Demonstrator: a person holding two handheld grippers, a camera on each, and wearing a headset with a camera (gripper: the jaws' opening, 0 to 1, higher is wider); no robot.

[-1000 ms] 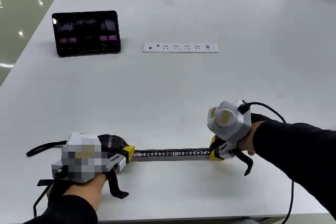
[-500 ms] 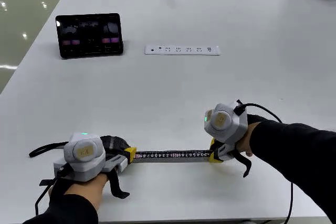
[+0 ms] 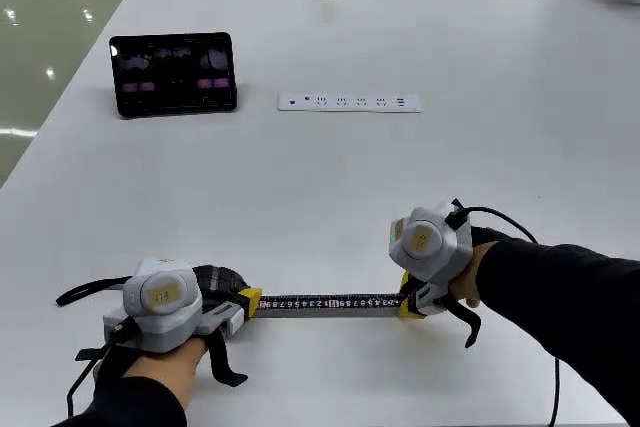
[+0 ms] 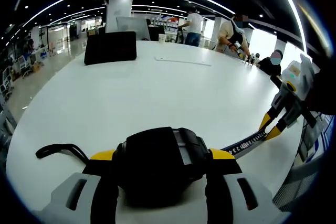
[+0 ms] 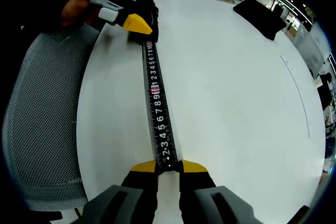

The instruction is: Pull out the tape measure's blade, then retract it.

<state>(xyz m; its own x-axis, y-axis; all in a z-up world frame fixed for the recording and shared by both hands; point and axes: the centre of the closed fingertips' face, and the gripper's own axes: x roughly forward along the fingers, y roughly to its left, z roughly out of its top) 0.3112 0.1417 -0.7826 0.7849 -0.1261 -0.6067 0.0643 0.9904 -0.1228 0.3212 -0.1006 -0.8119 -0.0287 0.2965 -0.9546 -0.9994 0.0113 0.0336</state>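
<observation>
Where the head view looks down on the smooth white worktop (image 3: pixel 330 187), the left claw (image 3: pixel 238 305) grips the tape measure (image 3: pixel 222 281), whose rounded black case is half hidden behind grey housing. In the left gripper view, 2 yellow-tipped jaws clamp that ribbed case. In the right gripper view, the right claw (image 5: pixel 168 169) is closed on the flat, dark, white-numbered blade (image 5: pixel 156 103), covering its tip.

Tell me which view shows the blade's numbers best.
The right gripper view: the blade runs straight out from the right gripper, numerals readable. The head view shows it as a thin strip with tiny marks; the left gripper view, a short stretch past the case.
</observation>
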